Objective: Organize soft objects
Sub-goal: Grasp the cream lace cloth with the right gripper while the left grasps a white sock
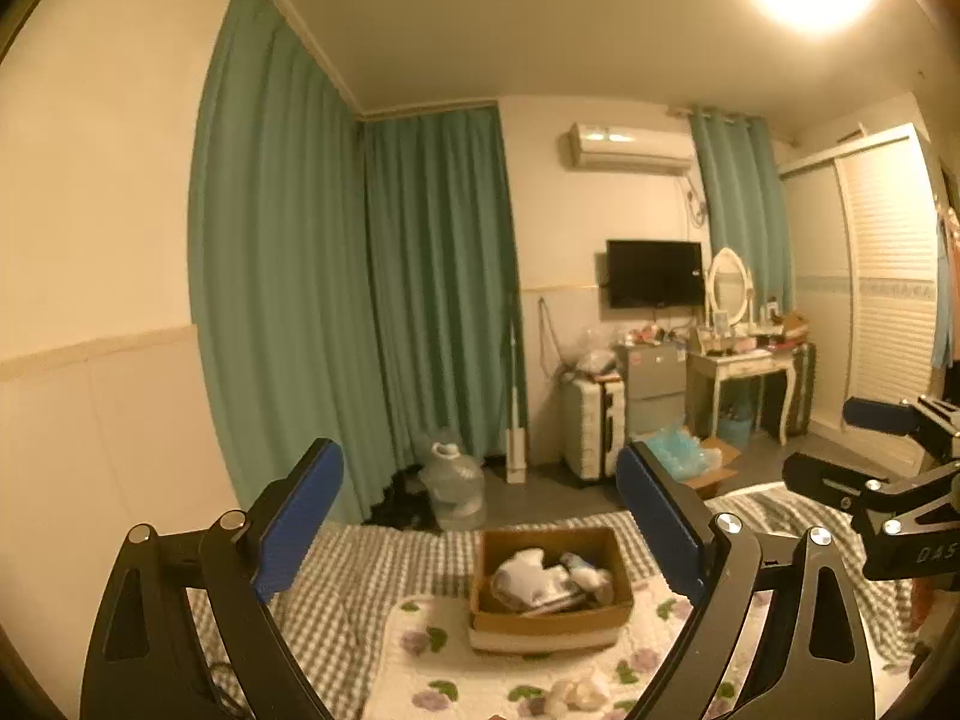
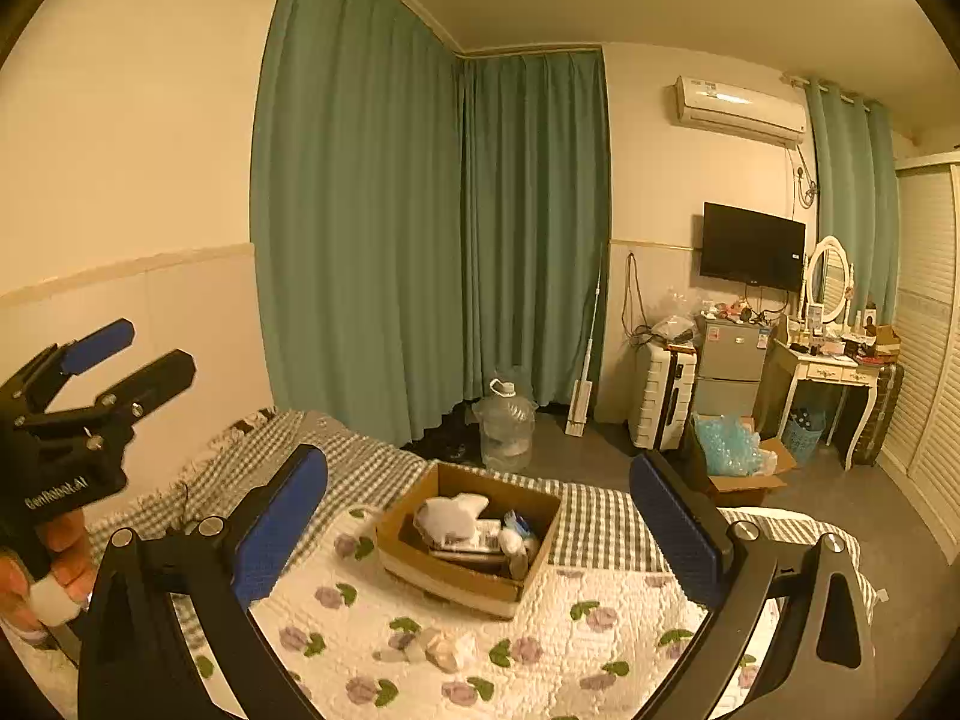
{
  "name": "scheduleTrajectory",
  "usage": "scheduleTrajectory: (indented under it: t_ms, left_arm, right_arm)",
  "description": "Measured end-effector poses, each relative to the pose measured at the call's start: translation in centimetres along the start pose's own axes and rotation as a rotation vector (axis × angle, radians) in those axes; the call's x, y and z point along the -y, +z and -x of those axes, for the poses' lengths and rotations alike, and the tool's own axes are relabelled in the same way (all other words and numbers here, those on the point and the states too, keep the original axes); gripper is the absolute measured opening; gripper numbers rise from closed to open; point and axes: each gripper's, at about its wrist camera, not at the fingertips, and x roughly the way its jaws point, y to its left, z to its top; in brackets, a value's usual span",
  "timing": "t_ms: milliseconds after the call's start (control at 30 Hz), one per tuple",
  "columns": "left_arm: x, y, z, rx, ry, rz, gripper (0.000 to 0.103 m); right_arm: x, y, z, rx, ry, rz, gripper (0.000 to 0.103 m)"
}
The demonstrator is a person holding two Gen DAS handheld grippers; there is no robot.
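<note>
An open cardboard box (image 1: 549,621) (image 2: 420,567) sits on the bed, on a white quilt with purple flowers (image 1: 432,678) (image 2: 570,642). Inside lie a white soft toy (image 1: 528,573) (image 2: 450,516) and other small items. A small pale crumpled soft object (image 1: 579,693) (image 2: 444,648) lies on the quilt in front of the box. My left gripper (image 1: 480,516) is open and empty, held above the bed short of the box; it also shows in the right wrist view (image 2: 129,351). My right gripper (image 2: 480,516) is open and empty; it also shows in the left wrist view (image 1: 822,444).
A grey checked sheet (image 1: 360,564) (image 2: 372,462) covers the bed. Beyond the bed's end stand a water jug (image 2: 507,423), a white suitcase (image 2: 663,396), a small fridge (image 2: 729,363), a box of bubble wrap (image 2: 735,456) and a dressing table (image 2: 831,372). Green curtains (image 2: 432,228) hang behind.
</note>
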Motion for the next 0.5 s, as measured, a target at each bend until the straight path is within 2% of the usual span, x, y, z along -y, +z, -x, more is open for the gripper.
scheduleTrajectory:
  t_ms: [133,300,500]
  left_arm:
    - [0.4,-3.4,0.1,-0.046,0.008,0.009,0.094]
    - [0.4,-9.1,-2.4,-0.164,0.005,0.043,0.094]
    - [0.2,-15.6,-7.0,-0.320,0.082,0.127,0.094]
  right_arm:
    - [-0.1,-3.8,-0.7,-0.013,0.018,0.015,0.101]
    - [-0.2,-8.4,-4.3,-0.043,0.065,0.029,0.101]
    - [0.2,-14.6,-12.2,-0.188,0.126,0.014,0.101]
